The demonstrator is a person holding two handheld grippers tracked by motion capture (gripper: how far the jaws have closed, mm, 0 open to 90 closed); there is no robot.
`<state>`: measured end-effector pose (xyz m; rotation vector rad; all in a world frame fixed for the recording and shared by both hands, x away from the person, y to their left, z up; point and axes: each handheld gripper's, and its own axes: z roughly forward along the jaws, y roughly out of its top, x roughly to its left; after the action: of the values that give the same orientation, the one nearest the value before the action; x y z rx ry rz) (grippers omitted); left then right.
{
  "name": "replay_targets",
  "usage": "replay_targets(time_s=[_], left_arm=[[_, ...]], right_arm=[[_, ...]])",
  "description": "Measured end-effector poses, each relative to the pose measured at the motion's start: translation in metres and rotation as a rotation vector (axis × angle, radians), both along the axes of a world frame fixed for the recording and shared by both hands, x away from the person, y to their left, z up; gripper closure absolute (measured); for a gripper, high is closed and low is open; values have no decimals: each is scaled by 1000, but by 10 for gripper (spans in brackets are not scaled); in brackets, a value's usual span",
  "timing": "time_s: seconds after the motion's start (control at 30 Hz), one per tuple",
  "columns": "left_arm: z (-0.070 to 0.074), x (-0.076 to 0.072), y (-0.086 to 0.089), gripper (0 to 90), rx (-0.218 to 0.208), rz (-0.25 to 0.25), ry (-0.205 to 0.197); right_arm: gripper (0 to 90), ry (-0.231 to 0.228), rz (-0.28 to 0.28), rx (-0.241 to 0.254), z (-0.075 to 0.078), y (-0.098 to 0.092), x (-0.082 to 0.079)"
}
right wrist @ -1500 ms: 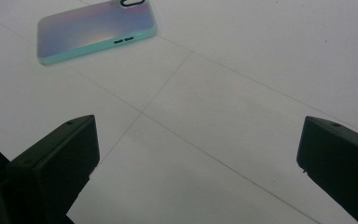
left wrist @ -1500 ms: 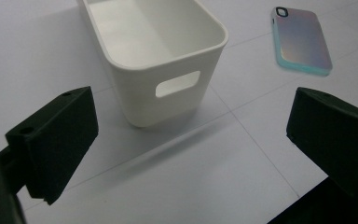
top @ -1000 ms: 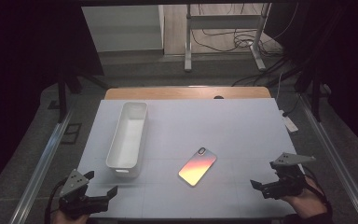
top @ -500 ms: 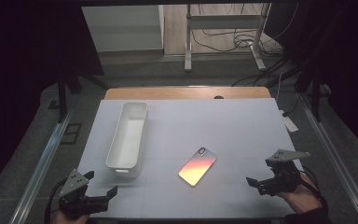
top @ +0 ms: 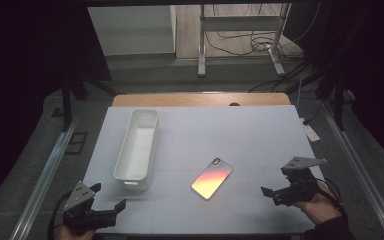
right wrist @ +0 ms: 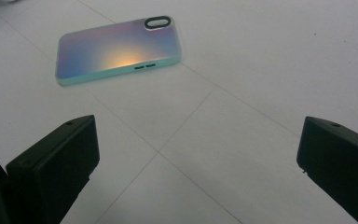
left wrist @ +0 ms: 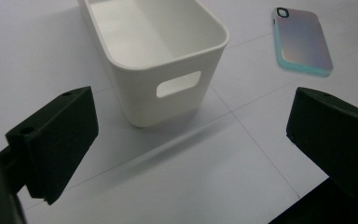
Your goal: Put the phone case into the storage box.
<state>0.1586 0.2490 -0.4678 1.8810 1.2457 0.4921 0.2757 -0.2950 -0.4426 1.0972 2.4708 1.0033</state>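
Phone case (right wrist: 119,49) ahead-left of my right gripper (top: 289,181), long axis crosswise; right nearer; both grippers' jaws apart, empty.

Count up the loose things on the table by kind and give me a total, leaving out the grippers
White bin: 1
Phone case: 1
Total: 2
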Motion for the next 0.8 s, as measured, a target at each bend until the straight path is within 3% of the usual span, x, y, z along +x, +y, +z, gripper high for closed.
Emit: replay_targets(time_s=[0.8], left_arm=[[0, 0, 0, 30, 0, 4, -2]], right_arm=[[0, 50, 63, 17, -4, 30, 17]])
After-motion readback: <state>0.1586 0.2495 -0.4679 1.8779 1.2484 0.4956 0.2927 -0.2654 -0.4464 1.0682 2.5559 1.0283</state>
